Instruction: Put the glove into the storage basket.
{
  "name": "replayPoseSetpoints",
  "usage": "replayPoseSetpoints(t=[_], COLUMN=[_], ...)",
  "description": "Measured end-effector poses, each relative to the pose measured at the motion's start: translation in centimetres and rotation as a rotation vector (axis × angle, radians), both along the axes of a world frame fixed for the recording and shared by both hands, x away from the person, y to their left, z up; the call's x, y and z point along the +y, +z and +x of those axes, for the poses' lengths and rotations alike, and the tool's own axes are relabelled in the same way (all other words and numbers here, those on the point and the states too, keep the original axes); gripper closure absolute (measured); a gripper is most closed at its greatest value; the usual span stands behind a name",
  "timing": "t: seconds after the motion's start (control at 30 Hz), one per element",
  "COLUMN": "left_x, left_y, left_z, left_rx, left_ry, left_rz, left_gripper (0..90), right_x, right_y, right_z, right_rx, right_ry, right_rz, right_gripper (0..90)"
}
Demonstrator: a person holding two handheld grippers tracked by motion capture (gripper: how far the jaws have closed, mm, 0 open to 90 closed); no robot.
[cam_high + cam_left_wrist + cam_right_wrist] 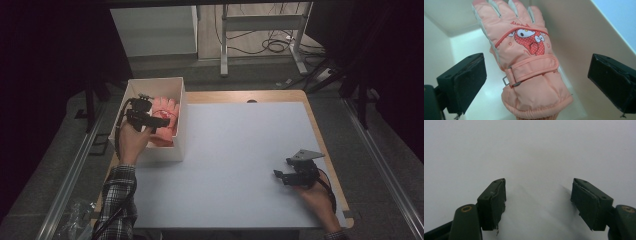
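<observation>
Left gripper (pixel 536 82) hovers over the white box (pixel 181 120), fingers (pixel 461 82) spread wide, gripping nothing. The pink glove (pixel 524 57) lies inside the box, cuff nearest, long axis running straight ahead between them. Right gripper (pixel 287 176) waits open, well apart from the box.

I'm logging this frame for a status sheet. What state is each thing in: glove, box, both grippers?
Pink glove: lying in the box, wrist strap fastened, not gripped.
White box: open-topped, on the table's left edge.
Left gripper: open, jaws either side of the glove's cuff.
Right gripper: open, empty, above the white tabletop.
</observation>
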State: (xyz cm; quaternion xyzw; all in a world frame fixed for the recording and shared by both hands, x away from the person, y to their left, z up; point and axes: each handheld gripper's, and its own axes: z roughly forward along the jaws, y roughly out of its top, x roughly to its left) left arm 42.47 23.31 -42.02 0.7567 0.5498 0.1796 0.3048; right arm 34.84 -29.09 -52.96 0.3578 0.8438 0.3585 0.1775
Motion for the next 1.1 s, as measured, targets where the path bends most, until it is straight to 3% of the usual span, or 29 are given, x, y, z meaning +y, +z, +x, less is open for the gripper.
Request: replayPoseSetpoints(t=[0.77, 1.1], left_x=[-1.3, -2.4], left_y=[2.0, 2.8], left_z=[-2.7, -3.5], left_rx=[-0.094, -0.108], left_ry=[-0.144, -0.185], left_rz=[-0.046, -0.052], left_gripper=[1.9, 1.9], right_x=[0.0, 0.0], right_y=[0.0, 0.0], right_z=[0.0, 0.0], right_rx=[0.000, 0.000], right_ry=[0.000, 0.000], right_rz=[0.000, 0.000], right_gripper=[28.4, 28.4])
